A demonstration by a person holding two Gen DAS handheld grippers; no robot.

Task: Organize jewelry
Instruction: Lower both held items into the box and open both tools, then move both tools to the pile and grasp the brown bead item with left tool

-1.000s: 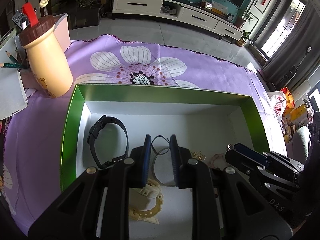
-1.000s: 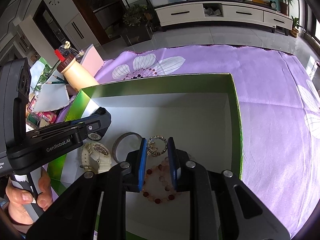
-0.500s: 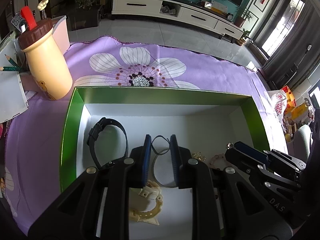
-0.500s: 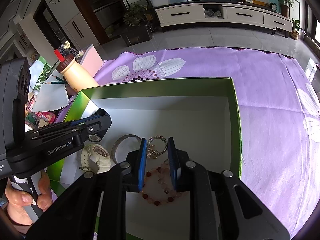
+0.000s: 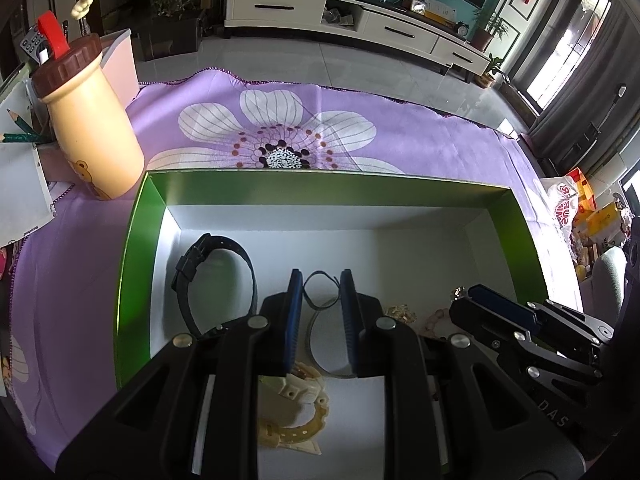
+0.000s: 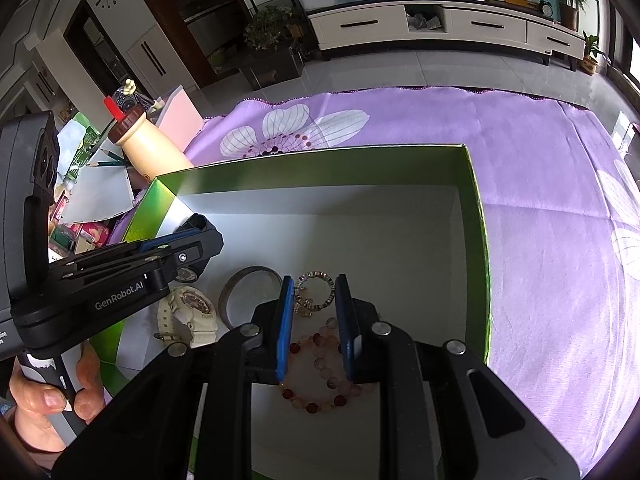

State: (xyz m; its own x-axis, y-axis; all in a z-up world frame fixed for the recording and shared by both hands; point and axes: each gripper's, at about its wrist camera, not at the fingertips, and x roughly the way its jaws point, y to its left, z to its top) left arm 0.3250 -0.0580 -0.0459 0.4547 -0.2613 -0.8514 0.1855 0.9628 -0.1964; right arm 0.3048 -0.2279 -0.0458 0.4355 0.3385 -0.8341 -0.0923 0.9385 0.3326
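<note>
Both grippers hang over the green box (image 5: pixel 136 240), which sits on the purple flowered cloth (image 5: pixel 360 148). In the left wrist view the left gripper (image 5: pixel 322 292) fills the lower centre of the frame, its blue pads set narrowly apart with nothing pinched between them. A grey bangle (image 5: pixel 316 336) lies on the white floor under that gap, and a thin dark loop (image 5: pixel 320 280) lies just beyond the tips. A black strap watch (image 5: pixel 224 276) lies to the left of centre, and a cream watch (image 5: pixel 296 412) sits at the bottom, partly hidden by the gripper body.

Over to the right wrist view: the right gripper (image 6: pixel 312 300) takes the lower centre, jaws also narrow and gripping nothing. A sparkly ring bracelet (image 6: pixel 316 290) lies on the box floor between the fingertips in the picture, and a pink and red beaded bracelet (image 6: pixel 320 376) lies lower down under the jaws. Whether the pads touch either one, I cannot tell. At the left edge a hand (image 6: pixel 44 400) grips the other tool's handle. A tan bottle with a brown cap (image 6: pixel 148 148) stands beyond the box's far left corner.
</note>
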